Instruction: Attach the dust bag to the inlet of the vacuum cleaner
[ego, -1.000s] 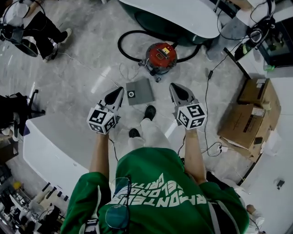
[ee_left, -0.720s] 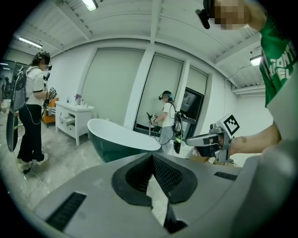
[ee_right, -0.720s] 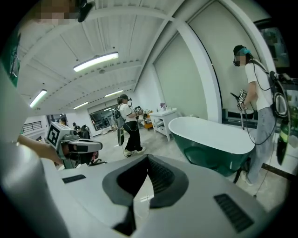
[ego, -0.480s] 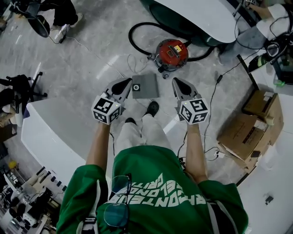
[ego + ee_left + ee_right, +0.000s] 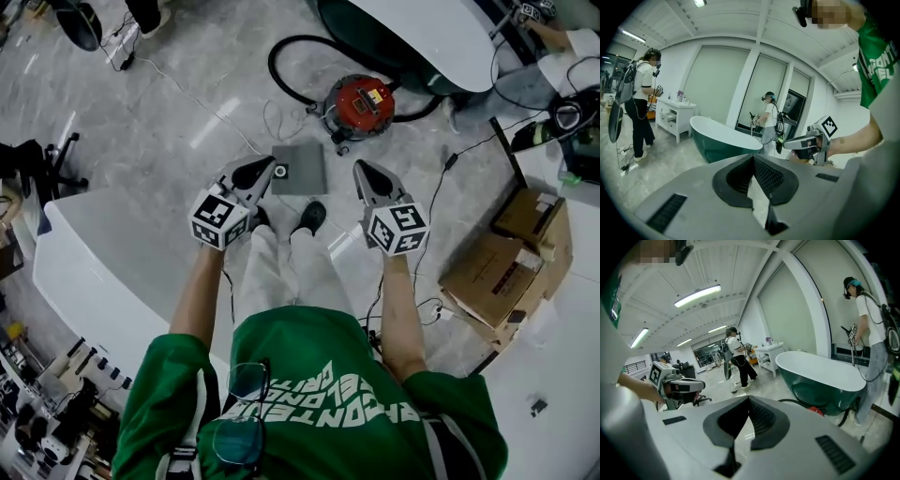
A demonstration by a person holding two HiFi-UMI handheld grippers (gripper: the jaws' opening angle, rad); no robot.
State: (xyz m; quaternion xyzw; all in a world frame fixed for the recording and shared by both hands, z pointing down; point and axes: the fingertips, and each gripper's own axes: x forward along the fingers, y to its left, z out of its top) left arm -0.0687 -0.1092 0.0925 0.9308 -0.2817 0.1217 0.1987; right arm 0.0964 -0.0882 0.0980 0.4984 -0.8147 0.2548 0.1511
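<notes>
Both grippers have sunk toward the floor and drawn nearer the dust bag than a second ago. At far left the curved edge of a white counter (image 5: 84,281) hems the person in, with open grey floor (image 5: 141,159) beyond it. The left gripper (image 5: 265,170), jaws together on nothing, points just beside the left edge of the flat grey dust bag (image 5: 305,173), which lies on the floor. The right gripper (image 5: 360,170), likewise closed and empty, hangs just right of the bag. Beyond stands the red vacuum cleaner (image 5: 364,103), apart from the bag, with its black hose (image 5: 272,67) looping left. Cardboard boxes (image 5: 497,272) crowd the right, and their contents do not show.
</notes>
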